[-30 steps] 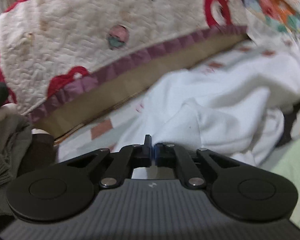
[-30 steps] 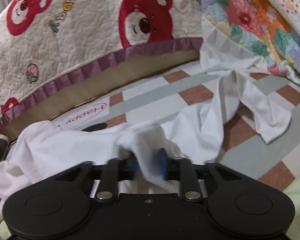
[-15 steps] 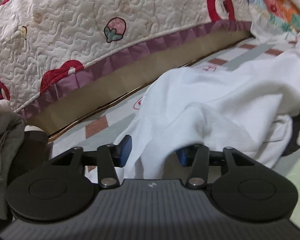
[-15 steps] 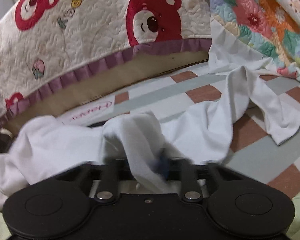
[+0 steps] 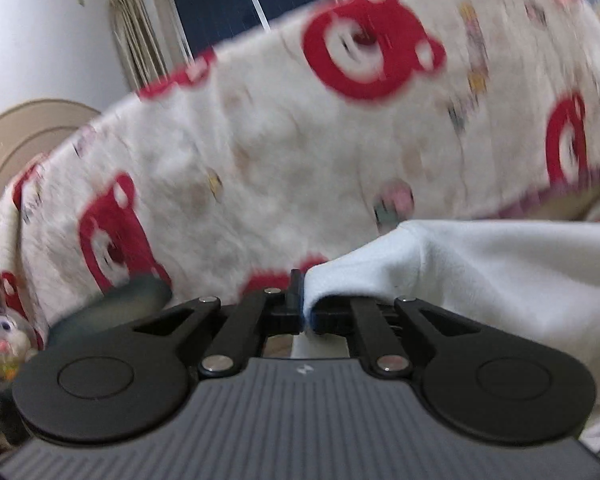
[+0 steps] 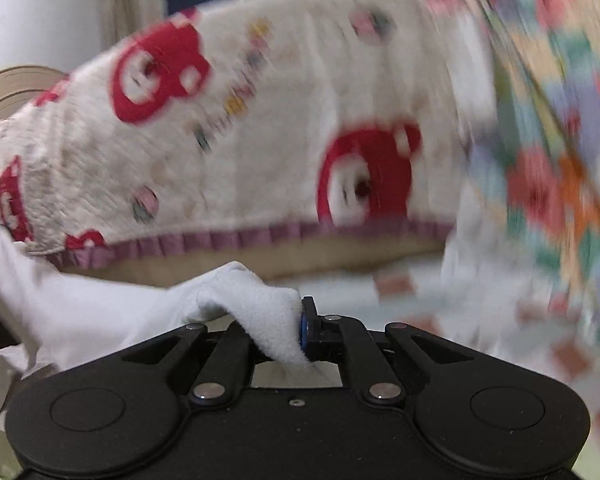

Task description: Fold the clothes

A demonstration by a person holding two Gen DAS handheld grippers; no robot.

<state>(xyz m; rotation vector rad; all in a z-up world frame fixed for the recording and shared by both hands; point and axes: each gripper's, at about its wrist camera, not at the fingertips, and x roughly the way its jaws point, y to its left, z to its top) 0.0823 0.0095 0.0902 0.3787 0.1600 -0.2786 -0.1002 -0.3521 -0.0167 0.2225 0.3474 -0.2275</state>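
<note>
A white garment [image 5: 480, 264] hangs lifted in the left wrist view, stretching off to the right. My left gripper [image 5: 303, 312] is shut on its near edge, cloth pinched between the black fingers. In the right wrist view the same white garment [image 6: 100, 308] trails to the left, and my right gripper [image 6: 296, 332] is shut on a bunched fleecy fold of it. Both views are blurred by motion. The rest of the garment below the grippers is hidden.
A cream quilt with red bears [image 5: 300, 152] and a purple frill [image 6: 220, 240] covers the bed edge ahead. A floral quilt [image 6: 548, 140] lies to the right, over a checked mat [image 6: 420, 304]. A window with curtains [image 5: 204, 20] is behind. A dark grey garment [image 5: 112, 304] sits at left.
My left gripper, open half a second ago, has shut on the white garment. Both grippers have risen and tilted up, lifting the garment off the mat; the window has come into view.
</note>
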